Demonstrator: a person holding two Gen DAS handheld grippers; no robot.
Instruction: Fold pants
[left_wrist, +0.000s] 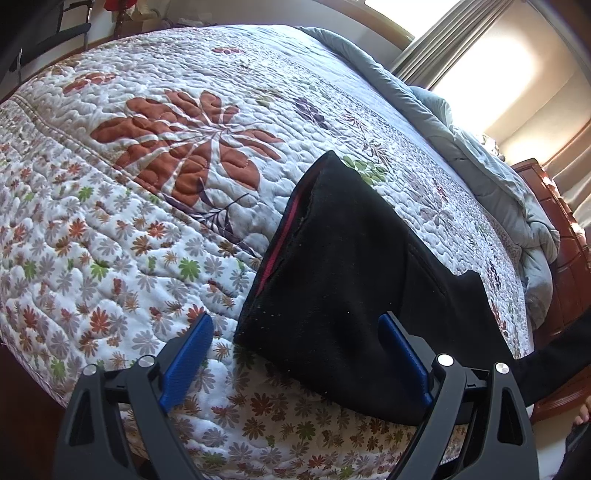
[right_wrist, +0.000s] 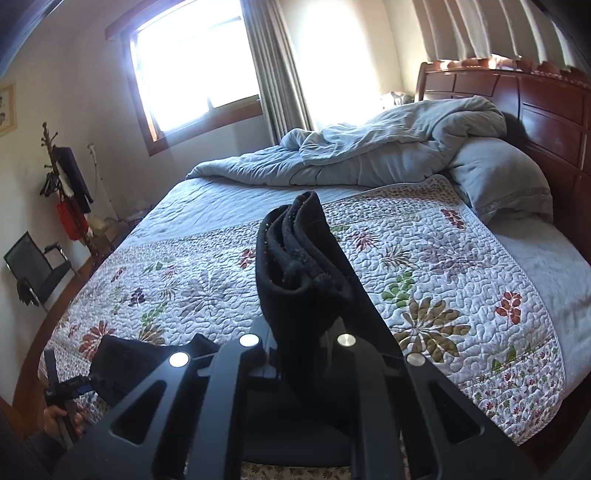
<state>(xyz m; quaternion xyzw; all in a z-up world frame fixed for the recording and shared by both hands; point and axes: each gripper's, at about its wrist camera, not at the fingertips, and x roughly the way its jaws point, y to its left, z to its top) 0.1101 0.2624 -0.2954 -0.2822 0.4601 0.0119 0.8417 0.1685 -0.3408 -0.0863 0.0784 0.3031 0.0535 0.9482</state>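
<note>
Black pants (left_wrist: 347, 280) with a red stripe along one edge lie partly folded on the floral quilt (left_wrist: 155, 155). My left gripper (left_wrist: 295, 317) is open, and its blue pads (left_wrist: 188, 354) straddle the near corner of the pants without pressing on it. A strip of the black cloth runs off to the lower right. In the right wrist view my right gripper (right_wrist: 299, 332) is shut on a bunched end of the pants (right_wrist: 295, 251), held up above the bed; the cloth hides its fingertips. The left gripper (right_wrist: 70, 387) shows at lower left in a hand (right_wrist: 55, 417).
A rumpled grey duvet (right_wrist: 369, 155) and a pillow (right_wrist: 498, 181) lie against the wooden headboard (right_wrist: 535, 107). Beyond the bed's far side are a bright window (right_wrist: 192, 66) with curtains, a coat rack (right_wrist: 66, 184) and a black chair (right_wrist: 33, 269).
</note>
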